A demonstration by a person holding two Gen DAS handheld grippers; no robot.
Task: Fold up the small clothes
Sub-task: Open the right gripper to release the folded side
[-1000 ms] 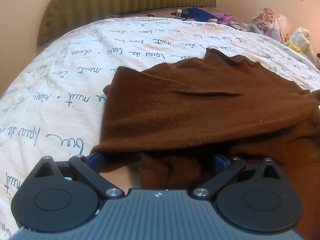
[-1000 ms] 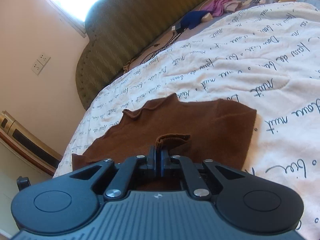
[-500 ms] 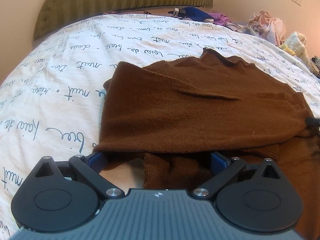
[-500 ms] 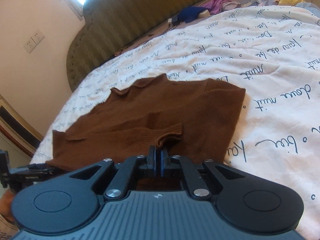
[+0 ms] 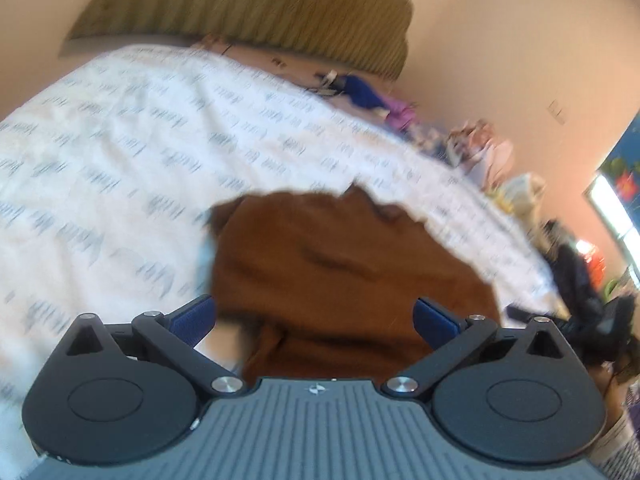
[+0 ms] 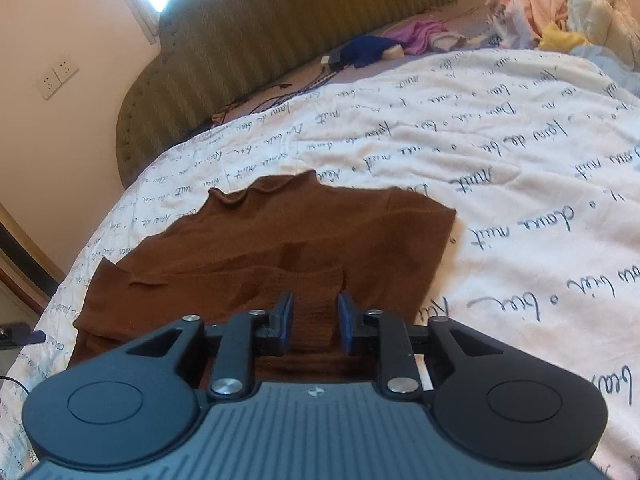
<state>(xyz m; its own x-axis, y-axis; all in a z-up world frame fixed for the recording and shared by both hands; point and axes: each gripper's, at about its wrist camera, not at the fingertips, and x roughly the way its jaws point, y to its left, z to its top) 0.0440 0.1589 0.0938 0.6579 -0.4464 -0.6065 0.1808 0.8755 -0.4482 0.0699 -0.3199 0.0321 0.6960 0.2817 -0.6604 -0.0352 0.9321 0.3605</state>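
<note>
A brown knit sweater (image 6: 280,240) lies flat on the white quilt, with one sleeve folded across its body. The ribbed cuff of that sleeve (image 6: 312,288) sits between the blue pads of my right gripper (image 6: 314,316). Those jaws are opening, and a small gap shows beside each pad. In the blurred left wrist view, the sweater (image 5: 340,264) lies below and ahead of my left gripper (image 5: 314,316). The left jaws stand wide apart with nothing held between them.
The white quilt with dark script (image 6: 500,168) covers the bed in front of an olive headboard (image 6: 260,36). Blue and purple clothes (image 6: 372,48) and cables lie by the headboard. A heap of pale laundry (image 6: 560,8) sits at the far right.
My right gripper has let go of the sleeve cuff, and its jaws have parted. My left gripper has lifted and rolled away from the sweater's edge, and its view is now blurred.
</note>
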